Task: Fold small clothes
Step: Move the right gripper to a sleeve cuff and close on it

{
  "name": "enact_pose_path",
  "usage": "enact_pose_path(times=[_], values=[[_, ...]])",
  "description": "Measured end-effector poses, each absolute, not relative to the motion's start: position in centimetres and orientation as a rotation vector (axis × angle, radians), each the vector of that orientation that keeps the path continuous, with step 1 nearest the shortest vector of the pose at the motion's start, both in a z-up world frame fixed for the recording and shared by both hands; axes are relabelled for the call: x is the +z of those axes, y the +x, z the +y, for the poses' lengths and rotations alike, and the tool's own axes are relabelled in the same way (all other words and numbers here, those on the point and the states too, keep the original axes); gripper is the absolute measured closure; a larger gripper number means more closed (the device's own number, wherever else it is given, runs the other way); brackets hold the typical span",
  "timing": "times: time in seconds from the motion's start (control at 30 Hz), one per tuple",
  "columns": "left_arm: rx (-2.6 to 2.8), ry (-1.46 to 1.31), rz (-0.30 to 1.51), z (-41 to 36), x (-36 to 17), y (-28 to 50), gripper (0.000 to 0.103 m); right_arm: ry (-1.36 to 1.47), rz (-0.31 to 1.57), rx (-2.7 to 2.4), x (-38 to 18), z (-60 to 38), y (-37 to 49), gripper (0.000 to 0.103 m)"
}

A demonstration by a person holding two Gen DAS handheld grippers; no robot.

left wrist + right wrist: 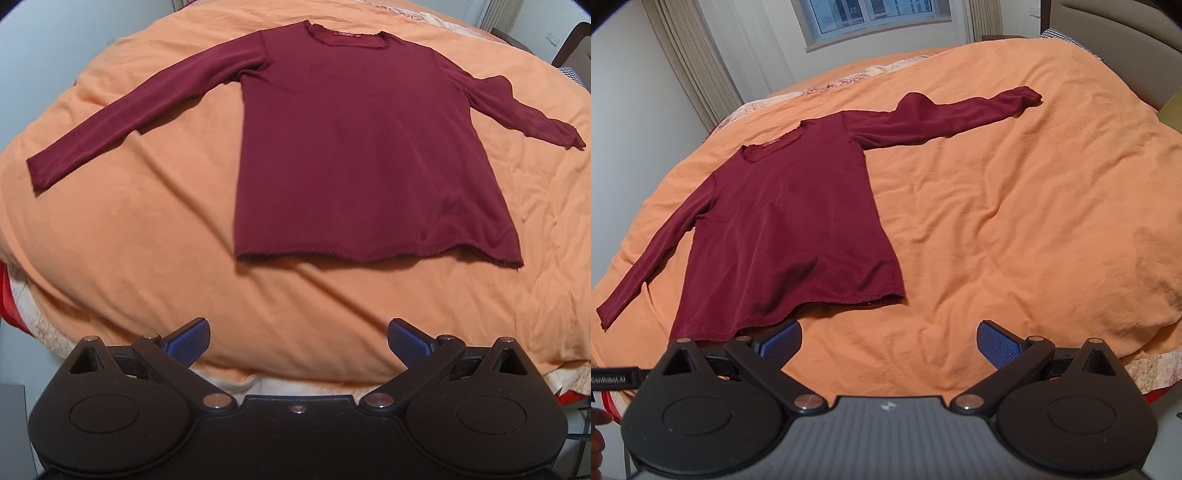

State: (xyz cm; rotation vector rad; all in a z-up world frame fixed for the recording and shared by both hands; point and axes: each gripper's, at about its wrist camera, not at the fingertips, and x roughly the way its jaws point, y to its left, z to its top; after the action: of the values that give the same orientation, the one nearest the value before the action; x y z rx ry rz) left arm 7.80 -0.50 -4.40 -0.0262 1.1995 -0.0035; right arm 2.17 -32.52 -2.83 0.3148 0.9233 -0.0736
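The orange bedspread [129,258] stretches ahead of both my claws, and on it the dark red long-sleeved top [362,155] lies flat, well ahead of my left claw [299,343] and ahead-left of my right claw [889,343]. No fold is made yet; everything is left. Both sleeves sprawl outward (the right one [960,114] seems bunched near the shoulder, hard to tell). Both claws hang released, gripping nothing.
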Motion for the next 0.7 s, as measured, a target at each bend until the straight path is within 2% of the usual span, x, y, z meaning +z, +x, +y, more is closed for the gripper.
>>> enact_pose_path(times=[0.33, 0.7], values=[[-0.008, 0.018, 1.183, -6.9, -4.0, 14.8, 0.001, 0.348, 0.925, -0.166, -4.3, -38.7, 7.3, 0.000], [0.052, -0.011, 1.181, -15.6, -4.3, 24.0, 0.001, 0.353, 0.847, -0.259, -5.8, -51.1, 20.3, 0.000]])
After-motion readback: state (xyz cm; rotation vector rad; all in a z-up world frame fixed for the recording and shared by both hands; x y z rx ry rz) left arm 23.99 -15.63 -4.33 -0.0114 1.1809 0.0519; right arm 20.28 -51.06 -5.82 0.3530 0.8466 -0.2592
